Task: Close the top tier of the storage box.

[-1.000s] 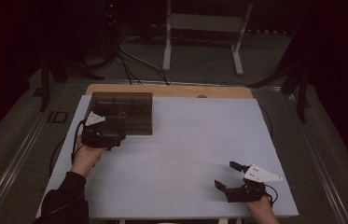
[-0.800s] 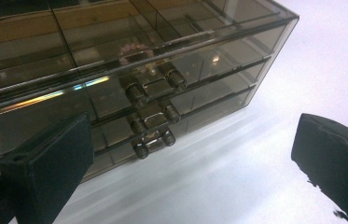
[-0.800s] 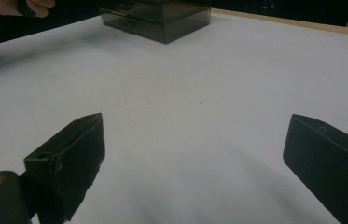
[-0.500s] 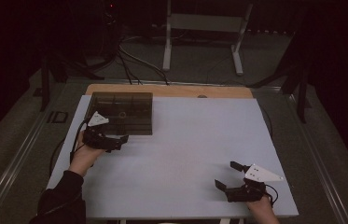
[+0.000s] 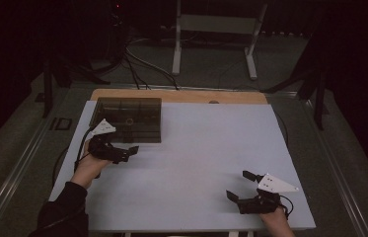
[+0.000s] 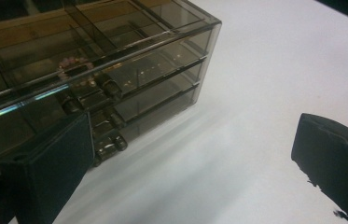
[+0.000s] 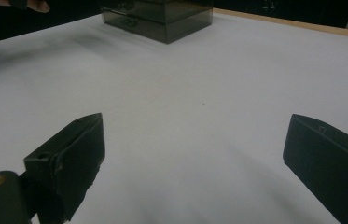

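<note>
The left hand-held gripper (image 5: 126,151) hangs wide, its two matte black, blocky jaws well apart with nothing between them; it sits just in front of the near edge of the box (image 5: 128,118), held by a hand (image 5: 89,165) in a dark sleeve; a white three-cornered plate tops it. From the left gripper view the box (image 6: 115,70) is smoky, see-through plastic, hard and glossy, with straight edges; shallow drawers are stacked on its front face, small knobs (image 6: 108,86) on them, and thin partitions divide its top; a small pale ring-like thing (image 6: 71,65) lies inside, too blurred to name. The box stands at the far left of the table (image 5: 196,148), whose top is smooth, flat and pale, with a wooden strip along the far edge. The right hand-held gripper (image 5: 243,185) rests near the front right corner, well apart from the box, also spread wide and empty; its jaws are the same dull black wedges.
</note>
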`<control>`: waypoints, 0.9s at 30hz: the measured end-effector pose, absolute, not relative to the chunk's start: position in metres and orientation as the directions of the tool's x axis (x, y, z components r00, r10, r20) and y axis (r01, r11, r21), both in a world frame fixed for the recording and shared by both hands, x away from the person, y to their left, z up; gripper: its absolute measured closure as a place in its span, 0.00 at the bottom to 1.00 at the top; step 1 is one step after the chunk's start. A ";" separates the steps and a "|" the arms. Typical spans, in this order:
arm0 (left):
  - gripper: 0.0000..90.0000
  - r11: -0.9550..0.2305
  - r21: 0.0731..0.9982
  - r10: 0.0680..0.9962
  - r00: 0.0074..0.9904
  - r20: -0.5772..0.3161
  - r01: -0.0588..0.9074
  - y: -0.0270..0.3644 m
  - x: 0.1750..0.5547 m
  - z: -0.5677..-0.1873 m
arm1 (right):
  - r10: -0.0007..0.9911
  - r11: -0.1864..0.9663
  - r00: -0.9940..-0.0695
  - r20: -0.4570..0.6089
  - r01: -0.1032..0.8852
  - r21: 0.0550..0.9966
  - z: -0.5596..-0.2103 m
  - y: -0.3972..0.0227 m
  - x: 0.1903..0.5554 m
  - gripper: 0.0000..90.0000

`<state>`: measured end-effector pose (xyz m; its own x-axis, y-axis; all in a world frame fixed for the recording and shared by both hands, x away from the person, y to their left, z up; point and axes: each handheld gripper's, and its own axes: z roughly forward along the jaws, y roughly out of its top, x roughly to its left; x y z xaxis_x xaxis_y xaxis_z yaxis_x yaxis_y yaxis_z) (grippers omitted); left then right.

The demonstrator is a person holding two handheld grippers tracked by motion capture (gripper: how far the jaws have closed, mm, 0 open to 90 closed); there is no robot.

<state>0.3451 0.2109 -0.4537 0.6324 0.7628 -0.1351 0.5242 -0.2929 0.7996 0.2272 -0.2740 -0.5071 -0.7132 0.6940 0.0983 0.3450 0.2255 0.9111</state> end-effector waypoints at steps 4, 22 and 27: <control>0.00 -0.277 0.804 0.766 0.626 -0.146 0.526 0.212 0.341 -0.452 | 0.692 0.227 -0.715 0.098 0.345 0.911 -0.508 -0.273 0.228 0.06; 0.00 -0.307 0.813 0.758 0.644 -0.106 0.495 0.207 0.313 -0.458 | 0.690 0.223 -0.717 0.102 0.345 0.911 -0.507 -0.273 0.228 0.06; 0.00 -0.327 0.801 0.753 0.650 -0.100 0.502 0.208 0.308 -0.461 | 0.690 0.226 -0.717 0.100 0.344 0.912 -0.507 -0.273 0.227 0.06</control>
<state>0.3085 0.2078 -0.4609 0.6502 0.7532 -0.1000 0.5018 -0.3269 0.8008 0.2273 -0.2728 -0.5068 -0.7173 0.6896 0.0998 0.3438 0.2257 0.9115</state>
